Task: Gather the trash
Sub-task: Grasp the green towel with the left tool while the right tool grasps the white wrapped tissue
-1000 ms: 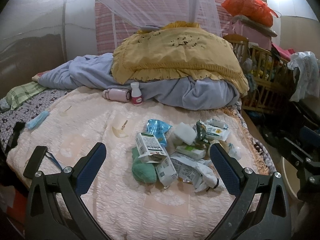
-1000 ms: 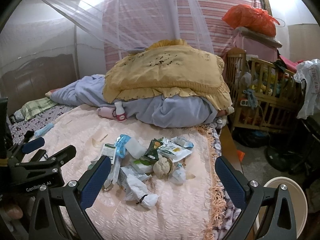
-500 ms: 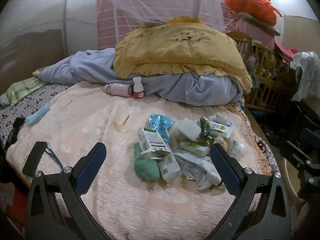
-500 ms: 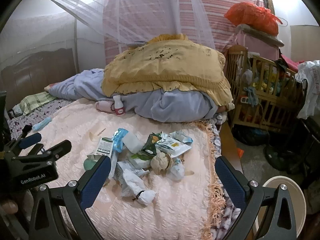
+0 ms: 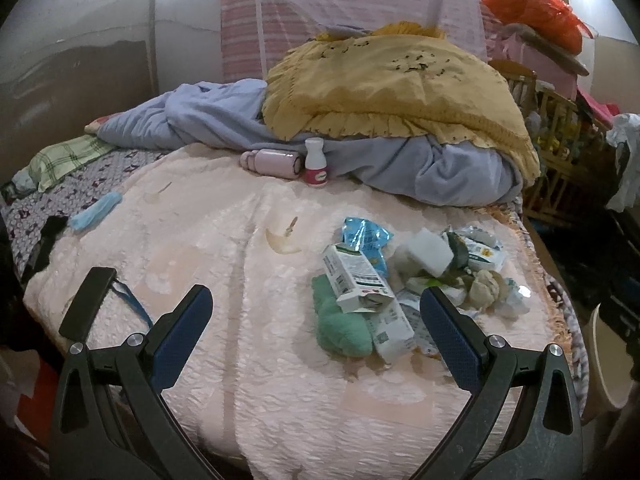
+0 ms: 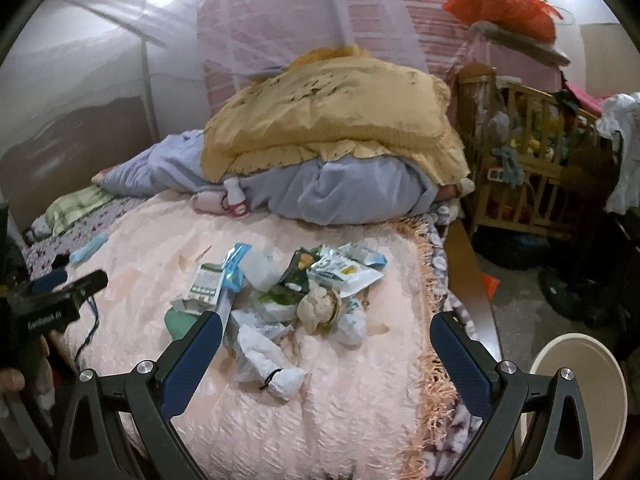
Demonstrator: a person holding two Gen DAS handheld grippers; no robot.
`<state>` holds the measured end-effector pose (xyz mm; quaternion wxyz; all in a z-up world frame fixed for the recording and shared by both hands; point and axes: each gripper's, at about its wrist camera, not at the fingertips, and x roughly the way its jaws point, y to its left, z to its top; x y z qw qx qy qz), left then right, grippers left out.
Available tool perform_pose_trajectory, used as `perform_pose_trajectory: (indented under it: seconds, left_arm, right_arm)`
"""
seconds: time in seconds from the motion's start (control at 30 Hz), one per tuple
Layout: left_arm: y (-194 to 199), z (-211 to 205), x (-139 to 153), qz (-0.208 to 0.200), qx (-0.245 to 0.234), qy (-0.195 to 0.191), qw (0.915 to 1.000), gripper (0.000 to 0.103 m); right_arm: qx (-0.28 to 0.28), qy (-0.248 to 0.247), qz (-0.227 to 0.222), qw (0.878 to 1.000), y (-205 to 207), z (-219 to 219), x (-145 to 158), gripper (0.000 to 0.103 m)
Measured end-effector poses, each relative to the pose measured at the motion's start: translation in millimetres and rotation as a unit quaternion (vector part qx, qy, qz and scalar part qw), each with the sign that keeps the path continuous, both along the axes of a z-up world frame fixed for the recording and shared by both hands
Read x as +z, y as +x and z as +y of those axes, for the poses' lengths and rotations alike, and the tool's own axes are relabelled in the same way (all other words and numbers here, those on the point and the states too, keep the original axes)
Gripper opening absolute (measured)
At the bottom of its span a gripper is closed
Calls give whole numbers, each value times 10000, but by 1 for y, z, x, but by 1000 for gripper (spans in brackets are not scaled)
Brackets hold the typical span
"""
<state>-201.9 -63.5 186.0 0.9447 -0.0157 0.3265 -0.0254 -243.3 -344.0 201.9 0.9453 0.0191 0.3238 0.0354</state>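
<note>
A heap of trash lies on the pink bedspread: a white carton, a blue wrapper, a green cloth, a crumpled paper ball and several packets. In the right wrist view the same heap shows the paper ball, a tied white plastic bag and a green-and-white snack packet. My left gripper is open, low in front of the heap. My right gripper is open too, with the bag between its fingers but untouched. The left gripper's body shows at the left edge.
A beige bin stands on the floor right of the bed. Blue and yellow bedding is piled at the back, with a pink bottle and pink roll before it. A wooden crib stands at right. A blue mask lies left.
Both grippers have drifted slightly left and closer to the bed, so the trash heap sits further right in the left view. Both stay open; nothing on the bed has moved.
</note>
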Motion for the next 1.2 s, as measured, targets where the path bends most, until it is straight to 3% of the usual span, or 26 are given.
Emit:
perform_pose_trajectory:
  seconds: [0.13,0.3,0.57,0.7,0.8,0.83,0.9,0.93,1.03,1.2]
  left_arm:
    - [10,3,-5,67,27,-10,10000,102]
    - [28,1,-23,420,-186,-177,9988,89]
    - [60,-11,-79,1240,-342,-189,9915,89]
    - [83,-8,-107,1575,-211,-298,9868,89]
    - [98,-10,-124,1739,-284,-357,9837,87]
    - [100,-11,-127,1751,-345,-397,9831,83]
    - [104,-13,-131,1865,-562,-692,9784,51]
    - [104,-14,-131,1900,-664,-869,9757,42]
    - [97,-20,-124,1828,-735,-685,9780,40]
    - [72,-15,-107,1759,-871,-788,9774,36]
  right_arm:
    - [435,-31,261,9987,12,7,-11,103]
    - [989,17,701,9926,34,12,-37,95]
    - [1992,-281,1513,9678,80,27,-91,87]
    - [2204,-495,1808,9572,101,36,-117,72]
    - [2594,-219,2244,9391,112,41,-139,40]
    - [2622,-229,2261,9379,113,40,-141,36]
    - [2659,-183,2165,9392,109,37,-137,31]
    - [2643,-125,2094,9413,106,34,-133,30]
    - [2516,117,1923,9485,93,20,-120,28]
    - [2328,269,1602,9589,62,3,-102,28]
